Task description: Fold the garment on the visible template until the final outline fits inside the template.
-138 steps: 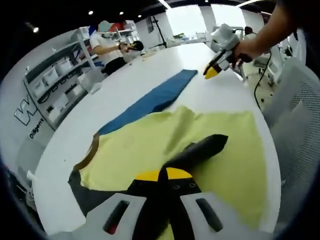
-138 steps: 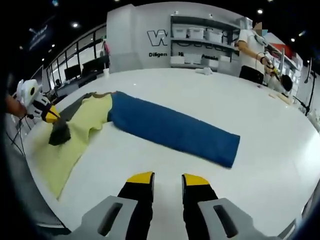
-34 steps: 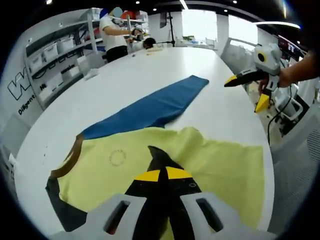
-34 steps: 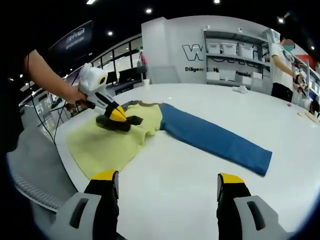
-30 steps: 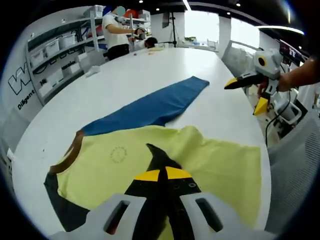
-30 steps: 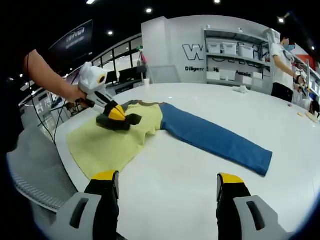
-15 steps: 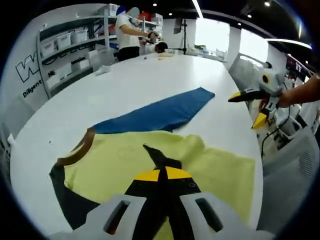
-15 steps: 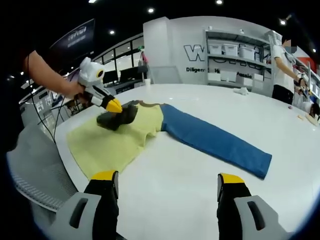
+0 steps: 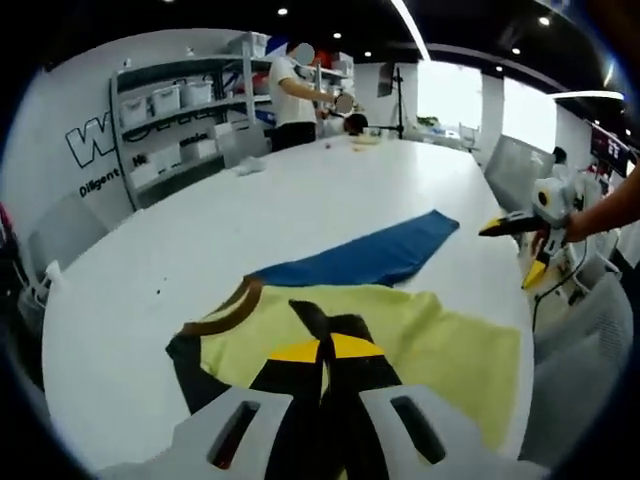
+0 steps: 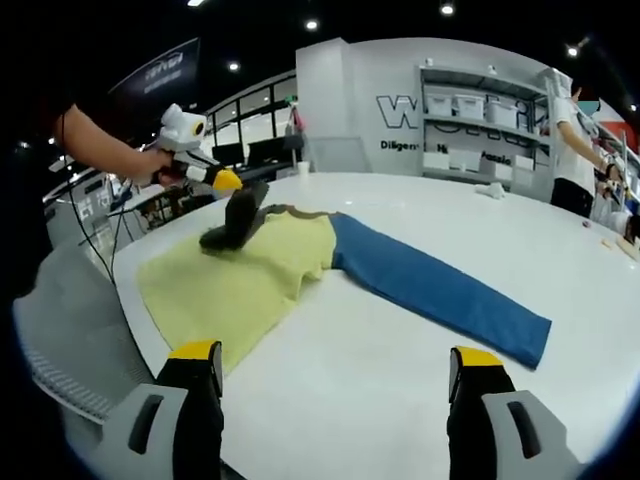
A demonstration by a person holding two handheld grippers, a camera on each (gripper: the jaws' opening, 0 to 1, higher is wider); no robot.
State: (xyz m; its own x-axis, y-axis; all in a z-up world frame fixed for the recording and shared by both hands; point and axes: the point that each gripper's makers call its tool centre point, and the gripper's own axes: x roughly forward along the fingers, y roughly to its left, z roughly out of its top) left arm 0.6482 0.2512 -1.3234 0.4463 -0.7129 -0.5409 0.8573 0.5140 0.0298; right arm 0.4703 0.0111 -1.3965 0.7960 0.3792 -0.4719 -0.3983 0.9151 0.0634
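Note:
A yellow shirt (image 9: 430, 335) with a brown collar (image 9: 222, 312) and one long blue sleeve (image 9: 372, 256) lies flat on the white table (image 9: 200, 230). My left gripper (image 9: 322, 350) is shut on the shirt's dark sleeve (image 9: 318, 320) and holds it up off the yellow body. The right gripper view shows that left gripper (image 10: 228, 180) in a person's hand, with the dark sleeve (image 10: 238, 220) hanging from it above the yellow shirt (image 10: 235, 280), whose blue sleeve (image 10: 440, 290) stretches right. My right gripper (image 10: 335, 358) stands wide open over bare table and appears open (image 9: 510, 252) off the table's right edge.
Mesh chairs stand at the table's near edge (image 9: 575, 400) (image 10: 60, 330). Shelves with white bins (image 10: 470, 105) line the far wall, and a person (image 9: 295, 90) stands by them. A small white thing (image 10: 490, 190) lies far back on the table.
My left gripper has risen, lifting the dark sleeve off the yellow shirt. The right gripper has stayed open, away from the garment.

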